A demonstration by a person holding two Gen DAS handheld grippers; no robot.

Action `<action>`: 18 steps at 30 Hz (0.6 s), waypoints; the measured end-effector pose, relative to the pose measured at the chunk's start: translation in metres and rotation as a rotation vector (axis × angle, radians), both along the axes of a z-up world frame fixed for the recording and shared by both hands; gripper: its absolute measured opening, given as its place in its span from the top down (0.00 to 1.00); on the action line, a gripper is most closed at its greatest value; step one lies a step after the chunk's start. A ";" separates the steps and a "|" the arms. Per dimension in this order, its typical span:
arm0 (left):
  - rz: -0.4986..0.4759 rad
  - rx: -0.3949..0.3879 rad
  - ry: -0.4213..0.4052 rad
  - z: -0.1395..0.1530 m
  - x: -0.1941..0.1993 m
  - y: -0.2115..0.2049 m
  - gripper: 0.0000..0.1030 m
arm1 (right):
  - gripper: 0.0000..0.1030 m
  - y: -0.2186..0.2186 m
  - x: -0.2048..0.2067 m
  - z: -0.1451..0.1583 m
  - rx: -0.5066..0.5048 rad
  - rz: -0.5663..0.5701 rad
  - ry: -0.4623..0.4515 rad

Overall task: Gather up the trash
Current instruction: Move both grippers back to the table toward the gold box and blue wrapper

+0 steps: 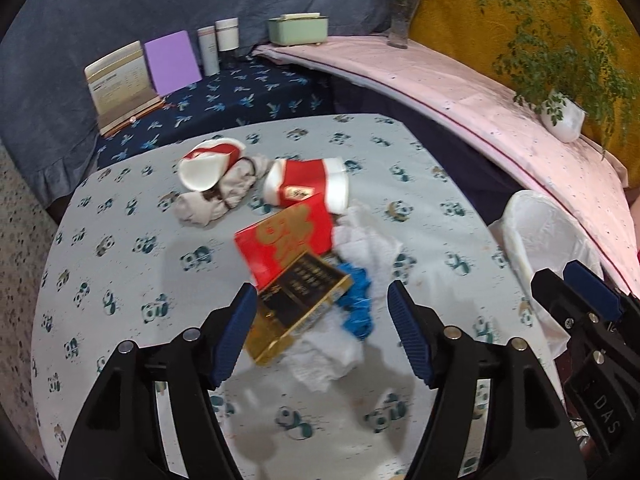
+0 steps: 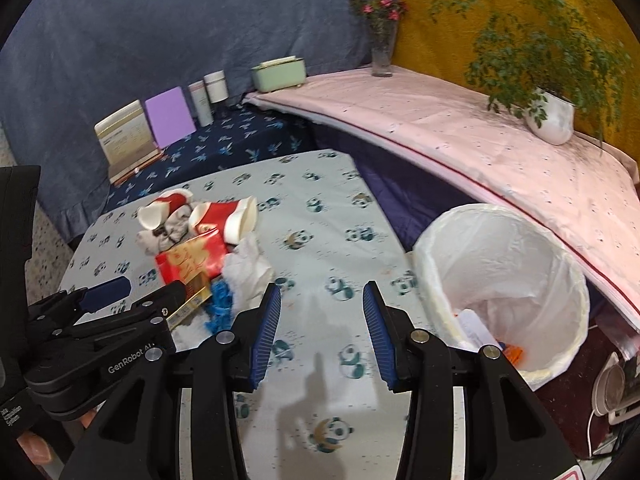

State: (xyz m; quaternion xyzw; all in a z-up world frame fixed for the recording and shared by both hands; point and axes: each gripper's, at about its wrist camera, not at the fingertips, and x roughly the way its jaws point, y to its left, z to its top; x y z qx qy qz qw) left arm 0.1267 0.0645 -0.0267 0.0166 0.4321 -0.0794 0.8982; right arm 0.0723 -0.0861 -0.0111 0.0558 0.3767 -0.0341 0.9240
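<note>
1. Left gripper (image 1: 322, 332) has its jaws wide apart with nothing gripped, hanging over the trash pile (image 1: 296, 256) on the panda cloth (image 1: 120, 248).
2. Right gripper (image 2: 320, 330) is parted too, empty.
3. White-lined bin (image 2: 500, 280) sits beside the table's right edge.

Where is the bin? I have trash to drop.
In the right wrist view, the bin stands right of the panda-print table, below the pink shelf.

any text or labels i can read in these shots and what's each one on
"GenRobot AI": on the left claw's black body, cut off after that.
"DAS": on the right claw's body, sideways, start hidden.
Red box: big gold characters, not readable.
Black and gold box: small print, blurred.
Paper cup label: too small.
</note>
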 end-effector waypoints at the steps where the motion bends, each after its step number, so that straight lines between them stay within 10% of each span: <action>1: 0.007 0.002 0.005 -0.003 0.000 0.005 0.38 | 0.59 0.004 0.001 -0.002 -0.001 0.009 0.004; 18: -0.010 0.015 0.111 -0.057 0.012 0.034 0.38 | 0.59 0.046 0.023 -0.036 -0.003 0.083 0.088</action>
